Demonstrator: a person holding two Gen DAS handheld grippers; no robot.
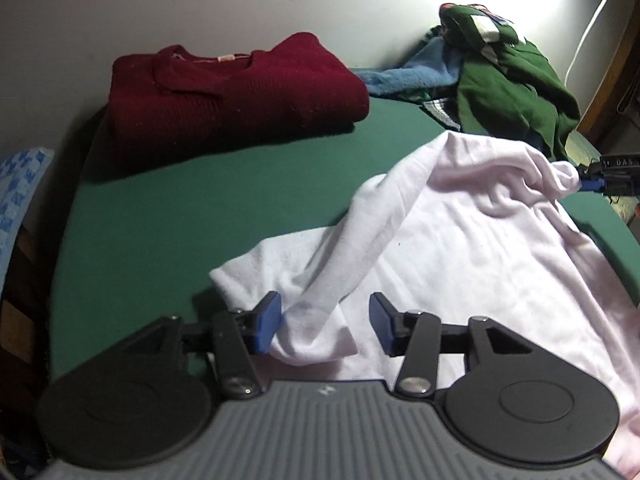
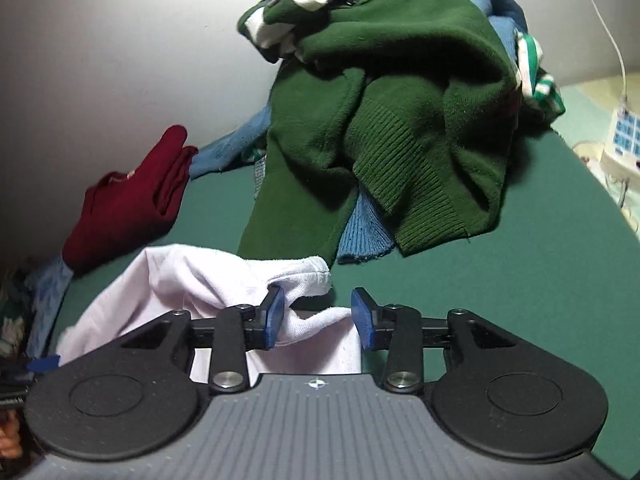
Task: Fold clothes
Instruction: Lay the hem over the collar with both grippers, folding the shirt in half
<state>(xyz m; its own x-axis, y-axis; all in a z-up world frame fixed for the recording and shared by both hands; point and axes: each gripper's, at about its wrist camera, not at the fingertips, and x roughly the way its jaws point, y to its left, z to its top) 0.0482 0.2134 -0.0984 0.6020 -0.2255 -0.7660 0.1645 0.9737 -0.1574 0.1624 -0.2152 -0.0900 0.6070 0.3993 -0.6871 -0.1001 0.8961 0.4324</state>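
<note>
A white garment [image 1: 460, 248] lies crumpled on the green table [image 1: 180, 200], near its front right. My left gripper [image 1: 325, 325] stands open with a bunched corner of the garment between its blue pads; only the left pad touches the cloth. In the right wrist view my right gripper [image 2: 319, 316] is also open over another bunched edge of the white garment [image 2: 180, 276], with a fold lying loose between its pads. The right gripper [image 1: 600, 178] also shows at the left wrist view's right edge, at the garment's far corner.
A folded maroon sweater [image 1: 236, 84] sits at the back left by the wall. A heap of unfolded clothes, with a green sweater [image 2: 392, 92] on top and blue knitwear [image 2: 364, 236] under it, fills the back right. A white power strip [image 2: 622, 136] lies beyond the table's right edge.
</note>
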